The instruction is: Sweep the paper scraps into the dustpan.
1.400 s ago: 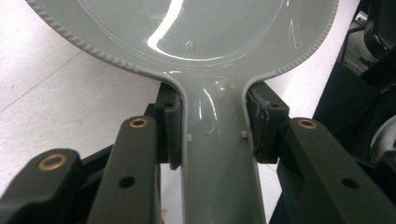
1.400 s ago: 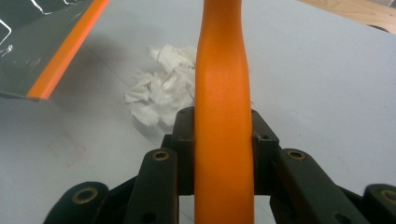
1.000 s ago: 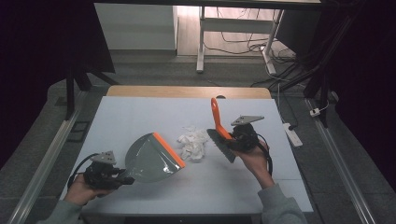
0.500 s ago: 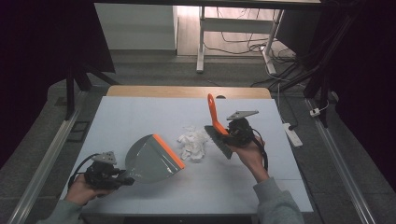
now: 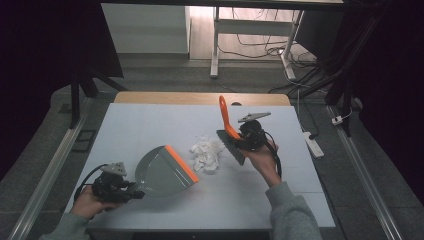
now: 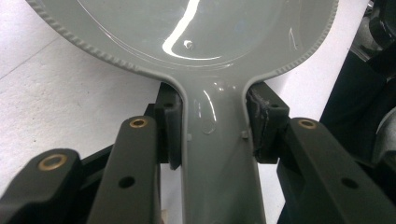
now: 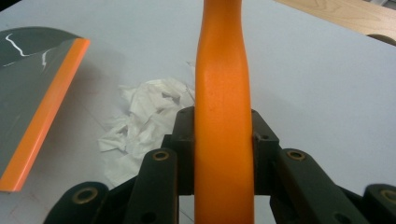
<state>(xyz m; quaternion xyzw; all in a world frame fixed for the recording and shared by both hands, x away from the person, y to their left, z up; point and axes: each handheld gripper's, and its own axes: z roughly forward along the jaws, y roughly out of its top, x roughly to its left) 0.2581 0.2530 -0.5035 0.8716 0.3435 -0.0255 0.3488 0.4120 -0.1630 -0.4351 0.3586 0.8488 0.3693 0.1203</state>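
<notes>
A grey dustpan [image 5: 162,171] with an orange lip [image 5: 181,163] lies on the white table [image 5: 150,125] at the front left. My left gripper [image 5: 131,192] is shut on its grey handle [image 6: 217,154], both pads pressing its sides. A heap of crumpled white paper scraps [image 5: 206,152] lies just right of the lip [image 7: 44,114], also seen as scraps [image 7: 147,116] in the right gripper view. My right gripper [image 5: 240,140] is shut on the orange handle [image 7: 223,116] of a hand brush [image 5: 227,130], whose dark head [image 5: 231,147] points down right of the scraps.
The table's wooden far edge [image 5: 200,98] runs along the back. A white power strip [image 5: 312,143] lies on the floor to the right. Desk legs and cables [image 5: 260,45] stand beyond the table. Metal rails [image 5: 45,170] flank both sides.
My right hand has carried the brush leftward, closer to the paper scraps. The left hand and dustpan have stayed put.
</notes>
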